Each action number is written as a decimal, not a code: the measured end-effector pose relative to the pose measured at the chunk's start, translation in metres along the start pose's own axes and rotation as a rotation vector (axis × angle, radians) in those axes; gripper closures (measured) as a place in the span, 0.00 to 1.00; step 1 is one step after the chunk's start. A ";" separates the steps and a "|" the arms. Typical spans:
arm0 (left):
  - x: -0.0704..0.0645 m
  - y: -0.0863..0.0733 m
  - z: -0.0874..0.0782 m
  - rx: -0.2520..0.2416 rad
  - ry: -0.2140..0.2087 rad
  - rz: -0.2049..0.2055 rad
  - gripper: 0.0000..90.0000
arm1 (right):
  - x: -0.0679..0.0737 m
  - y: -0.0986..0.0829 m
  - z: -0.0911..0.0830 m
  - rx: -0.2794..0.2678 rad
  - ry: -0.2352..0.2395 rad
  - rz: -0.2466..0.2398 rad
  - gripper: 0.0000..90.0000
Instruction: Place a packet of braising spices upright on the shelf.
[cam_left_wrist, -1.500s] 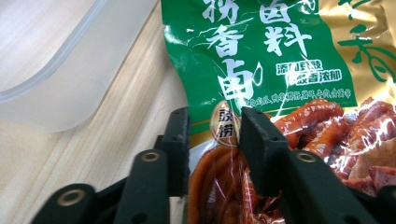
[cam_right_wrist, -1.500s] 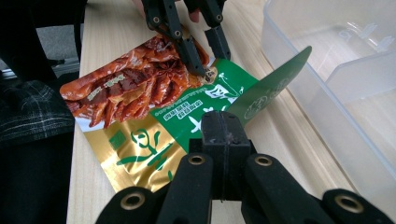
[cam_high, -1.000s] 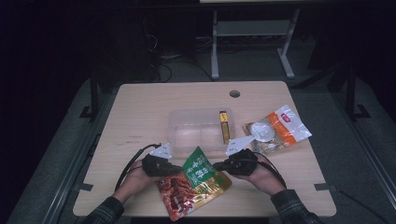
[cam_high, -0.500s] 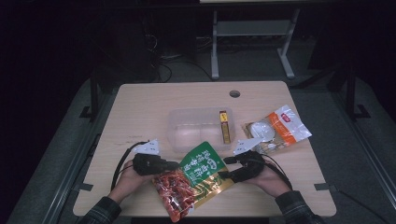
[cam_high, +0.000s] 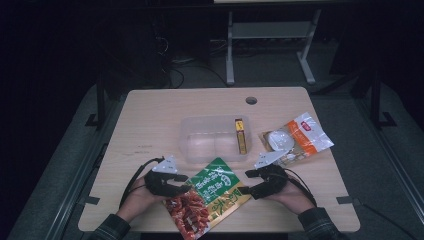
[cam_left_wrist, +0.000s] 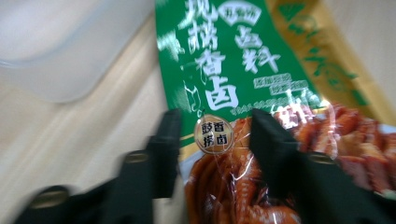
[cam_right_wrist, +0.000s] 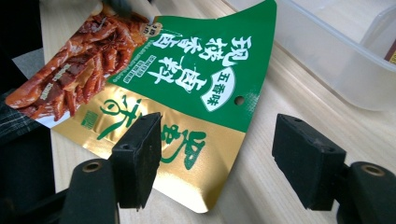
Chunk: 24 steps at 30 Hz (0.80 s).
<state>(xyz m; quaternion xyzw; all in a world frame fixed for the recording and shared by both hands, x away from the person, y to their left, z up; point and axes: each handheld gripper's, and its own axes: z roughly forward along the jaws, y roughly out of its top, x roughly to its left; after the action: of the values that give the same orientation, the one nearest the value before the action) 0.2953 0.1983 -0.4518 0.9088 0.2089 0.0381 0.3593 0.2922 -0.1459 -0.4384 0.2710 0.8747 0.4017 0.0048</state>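
Left gripper (cam_left_wrist: 212, 140): jaws parted, straddling the pouch's (cam_left_wrist: 243, 84) edge, one over the bag and one on bare wood; whether they pinch it, can't tell.
Right gripper (cam_right_wrist: 217, 156): jaws wide apart, the pouch's gold corner between them, nothing held.
Pouch: one, green and gold, flat at the near edge of the table (cam_high: 150, 115), between both grippers.
High view adds: one clear tub (cam_high: 205, 142) just behind the pouch, one yellow box (cam_high: 240, 136) inside it, one orange-and-white bag (cam_high: 297, 137) to the right.
Gripper views add: pouch print, red meat picture.
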 end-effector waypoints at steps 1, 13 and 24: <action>-0.002 0.000 0.004 0.016 0.014 -0.001 0.49 | 0.001 -0.001 0.000 -0.002 -0.002 0.001 0.35; -0.014 0.003 0.017 0.053 0.078 -0.012 0.37 | 0.009 -0.020 -0.013 -0.004 -0.007 0.019 0.33; -0.014 0.005 0.017 0.028 0.054 0.017 0.85 | 0.010 -0.021 -0.018 -0.018 -0.009 0.032 0.34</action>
<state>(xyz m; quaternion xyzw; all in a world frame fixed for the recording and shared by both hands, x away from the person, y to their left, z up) 0.2880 0.1786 -0.4602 0.9140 0.2114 0.0629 0.3405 0.2700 -0.1654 -0.4390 0.2866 0.8667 0.4083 0.0047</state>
